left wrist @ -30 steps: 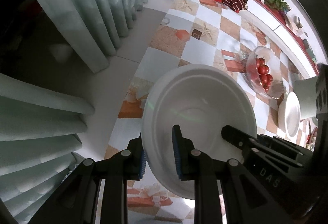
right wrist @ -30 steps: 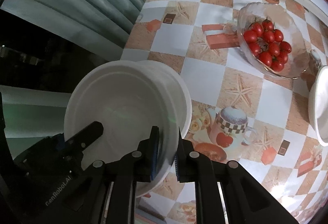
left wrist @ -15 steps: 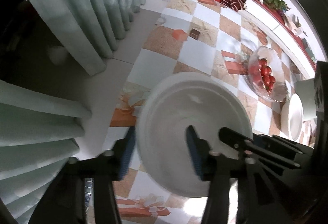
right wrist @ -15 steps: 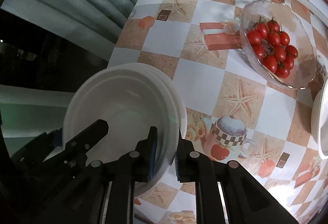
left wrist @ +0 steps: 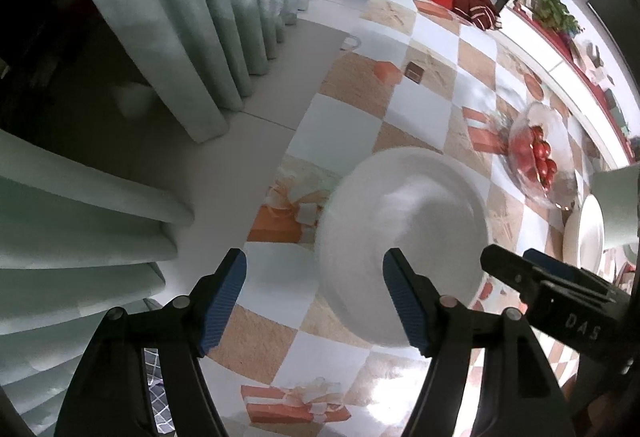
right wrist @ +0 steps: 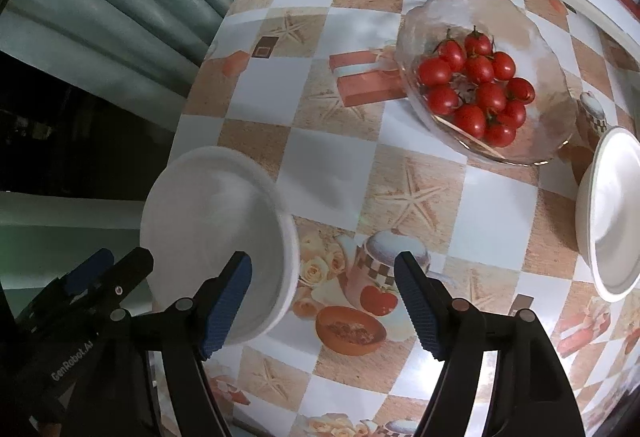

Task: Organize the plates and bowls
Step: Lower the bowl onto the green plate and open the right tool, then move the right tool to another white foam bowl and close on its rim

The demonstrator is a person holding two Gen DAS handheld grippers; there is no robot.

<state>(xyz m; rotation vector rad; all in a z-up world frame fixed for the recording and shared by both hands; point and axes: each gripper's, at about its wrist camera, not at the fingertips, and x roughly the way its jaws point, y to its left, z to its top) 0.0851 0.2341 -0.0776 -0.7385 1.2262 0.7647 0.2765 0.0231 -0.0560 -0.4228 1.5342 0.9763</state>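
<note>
Both of my grippers have just been opening, and the white bowl stack (left wrist: 404,249) is free of them now. On the left gripper (left wrist: 316,297) the blue pads stand wide apart, one outside the rim and one over the inside, with nothing pressed between them. On the right gripper (right wrist: 322,301) the fingers are apart as well, the left one over the bowl's inside wall, the other above the printed tablecloth (right wrist: 400,193).

The stack sits near the edge of the table, on the curtain (left wrist: 180,37) side — this is my main worry. If I pull a gripper away sideways instead of up, a finger inside the rim can catch the wall and drag the stack toward that edge. The bowl is blurred in both views, so it is perhaps not yet settled; I cannot tell how many bowls are nested.

The second white bowl (right wrist: 612,213) waits at the far right, just beside the glass bowl of tomatoes (right wrist: 480,85) — a careless reach there may knock the glass.
</note>
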